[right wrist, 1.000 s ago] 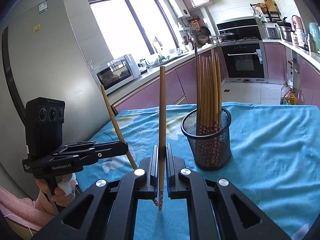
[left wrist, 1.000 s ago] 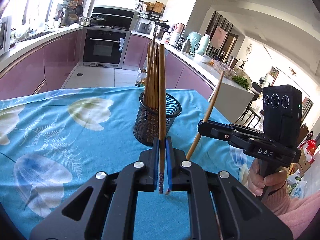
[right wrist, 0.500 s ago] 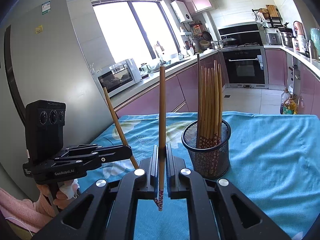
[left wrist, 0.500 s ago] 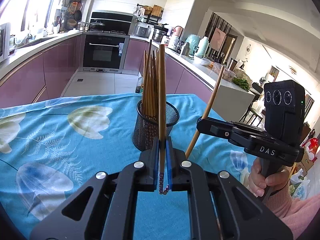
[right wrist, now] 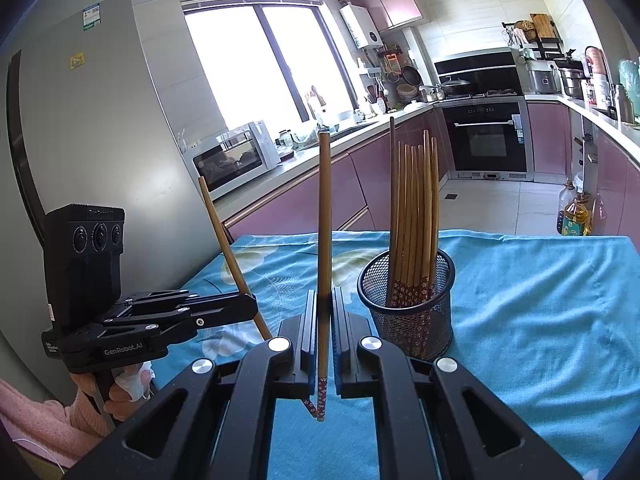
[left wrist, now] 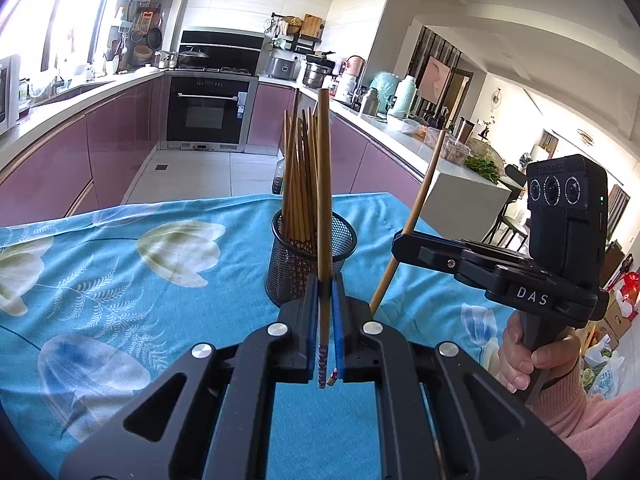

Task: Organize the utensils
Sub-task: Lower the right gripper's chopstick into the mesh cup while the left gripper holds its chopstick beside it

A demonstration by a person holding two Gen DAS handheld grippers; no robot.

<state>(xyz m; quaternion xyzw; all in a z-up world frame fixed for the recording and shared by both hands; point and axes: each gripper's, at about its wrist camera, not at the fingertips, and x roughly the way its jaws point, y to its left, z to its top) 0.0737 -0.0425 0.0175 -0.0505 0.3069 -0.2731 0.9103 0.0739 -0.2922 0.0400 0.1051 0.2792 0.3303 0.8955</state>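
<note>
A black mesh holder (left wrist: 310,258) stands on the blue floral tablecloth, holding several brown chopsticks (left wrist: 298,184); it also shows in the right wrist view (right wrist: 408,304). My left gripper (left wrist: 325,284) is shut on one upright chopstick (left wrist: 324,184), just in front of the holder. My right gripper (right wrist: 325,296) is shut on another upright chopstick (right wrist: 324,216), to the left of the holder. Each gripper shows in the other's view, the right gripper (left wrist: 400,240) and the left gripper (right wrist: 250,306), holding its chopstick tilted.
The tablecloth (left wrist: 120,264) covers the table; its far edge (right wrist: 520,236) drops to the kitchen floor. Purple cabinets, an oven (left wrist: 208,114) and a counter lie beyond. Oil bottles (right wrist: 574,212) stand on the floor past the table.
Both grippers have risen slightly with their chopsticks, so the holder sits lower in both views. Both stay shut on their chopsticks.
</note>
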